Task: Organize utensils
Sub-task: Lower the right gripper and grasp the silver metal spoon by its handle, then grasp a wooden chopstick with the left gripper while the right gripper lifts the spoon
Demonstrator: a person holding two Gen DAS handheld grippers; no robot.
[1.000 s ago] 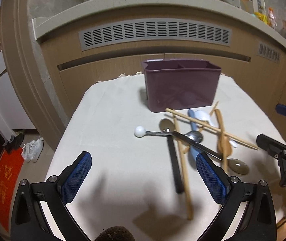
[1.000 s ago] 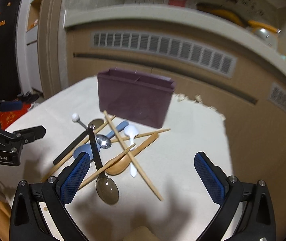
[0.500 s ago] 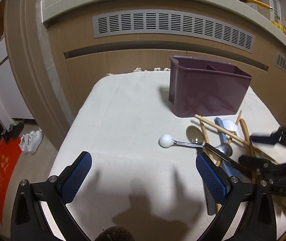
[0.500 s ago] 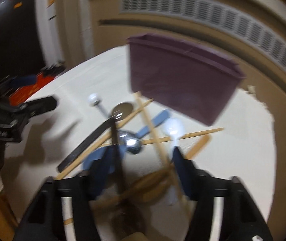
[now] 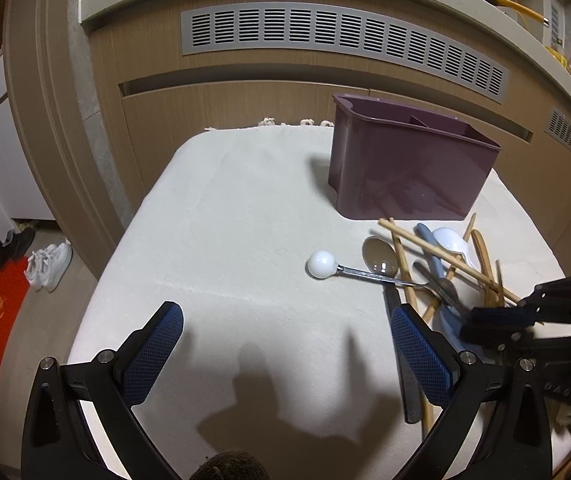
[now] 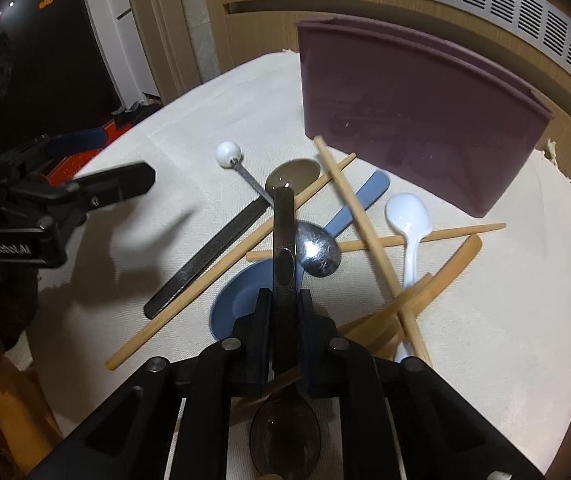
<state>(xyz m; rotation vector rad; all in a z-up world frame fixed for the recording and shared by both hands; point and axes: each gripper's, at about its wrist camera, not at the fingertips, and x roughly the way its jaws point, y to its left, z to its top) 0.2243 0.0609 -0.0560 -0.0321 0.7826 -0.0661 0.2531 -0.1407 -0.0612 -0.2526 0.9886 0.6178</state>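
Right claw closing on a dark spoon, left claw wide open

Left wrist view: the left claw (image 5: pixel 285 344) gapes over bare cloth with nothing between its pads; the purple caddy (image 5: pixel 409 168) sits toward the worktop's (image 5: pixel 225 208) far right corner, utensils piled before it. Right wrist view: the right claw (image 6: pixel 285 300) is closing, its pads pinching the dark spoon's handle (image 6: pixel 283 236) above the blue spoon (image 6: pixel 245 292) and chopsticks (image 6: pixel 361 216).
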